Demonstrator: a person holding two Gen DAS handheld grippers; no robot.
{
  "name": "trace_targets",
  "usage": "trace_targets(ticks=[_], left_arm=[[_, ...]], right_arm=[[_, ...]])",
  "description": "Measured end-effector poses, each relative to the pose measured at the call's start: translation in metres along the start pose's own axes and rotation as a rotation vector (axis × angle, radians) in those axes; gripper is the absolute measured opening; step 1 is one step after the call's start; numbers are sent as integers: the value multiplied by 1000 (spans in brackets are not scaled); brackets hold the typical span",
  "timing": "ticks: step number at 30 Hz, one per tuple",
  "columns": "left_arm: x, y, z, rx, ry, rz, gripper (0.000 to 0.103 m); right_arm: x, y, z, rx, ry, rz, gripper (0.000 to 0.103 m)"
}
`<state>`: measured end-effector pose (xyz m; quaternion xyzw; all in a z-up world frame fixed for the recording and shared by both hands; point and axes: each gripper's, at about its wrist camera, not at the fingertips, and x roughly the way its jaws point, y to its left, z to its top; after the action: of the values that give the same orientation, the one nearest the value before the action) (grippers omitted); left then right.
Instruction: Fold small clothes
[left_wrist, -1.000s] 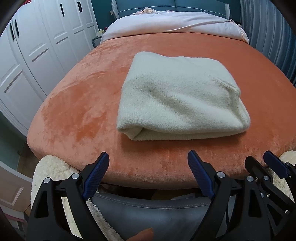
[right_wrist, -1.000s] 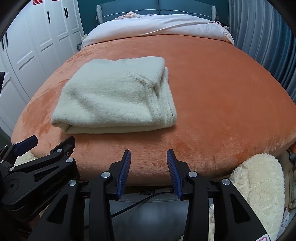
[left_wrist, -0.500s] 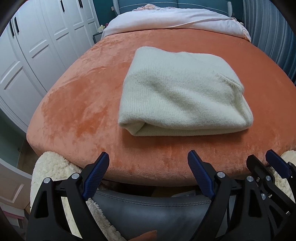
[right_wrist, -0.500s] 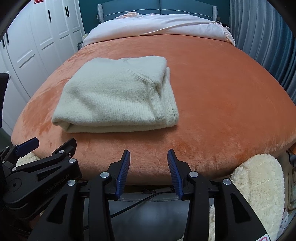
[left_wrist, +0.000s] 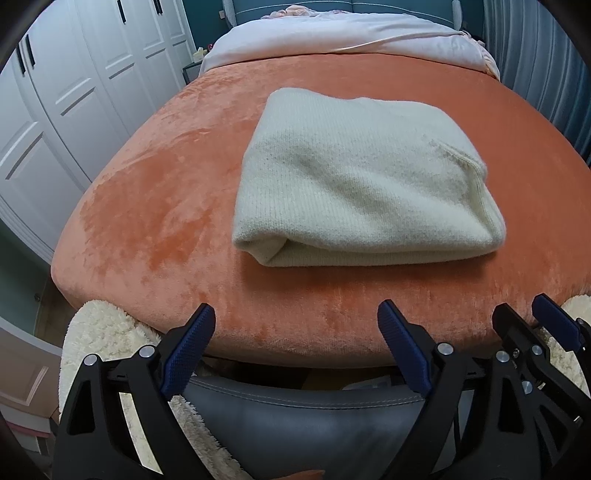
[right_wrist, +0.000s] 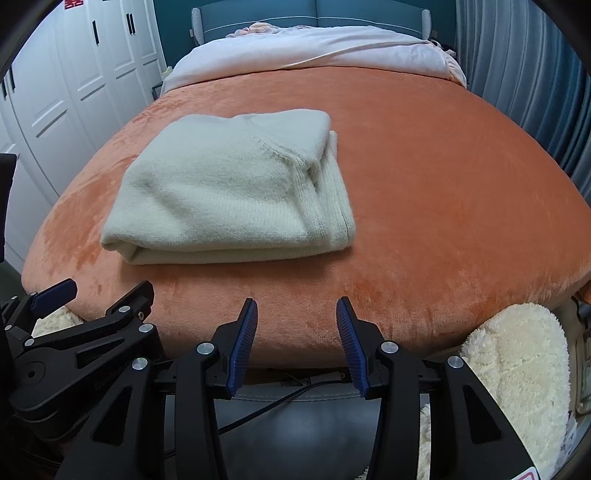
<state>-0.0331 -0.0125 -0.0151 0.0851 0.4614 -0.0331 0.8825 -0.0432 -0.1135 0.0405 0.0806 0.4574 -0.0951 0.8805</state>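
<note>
A cream knitted sweater lies folded into a thick rectangle on the orange blanket of the bed; it also shows in the right wrist view, left of centre. My left gripper is open wide and empty, held off the bed's near edge, short of the sweater. My right gripper is open and empty, also at the bed's near edge, apart from the sweater. The right gripper shows at the lower right of the left wrist view, and the left gripper at the lower left of the right wrist view.
White wardrobe doors stand to the left of the bed. A pale pink duvet lies at the bed's head. Grey-blue curtains hang on the right. A grey cushioned seat and cream fluffy rugs lie below the grippers.
Both grippers have moved slightly forward toward the bed, so the sweater looks a little nearer. The jaws stay as they were, and the sweater has not moved.
</note>
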Motion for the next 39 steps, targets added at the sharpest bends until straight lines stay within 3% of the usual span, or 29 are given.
trace_targets(ticks=[39], left_arm=[[3, 1, -2, 14, -3, 3, 86]], right_arm=[[4, 3, -1, 15, 19, 0, 44]])
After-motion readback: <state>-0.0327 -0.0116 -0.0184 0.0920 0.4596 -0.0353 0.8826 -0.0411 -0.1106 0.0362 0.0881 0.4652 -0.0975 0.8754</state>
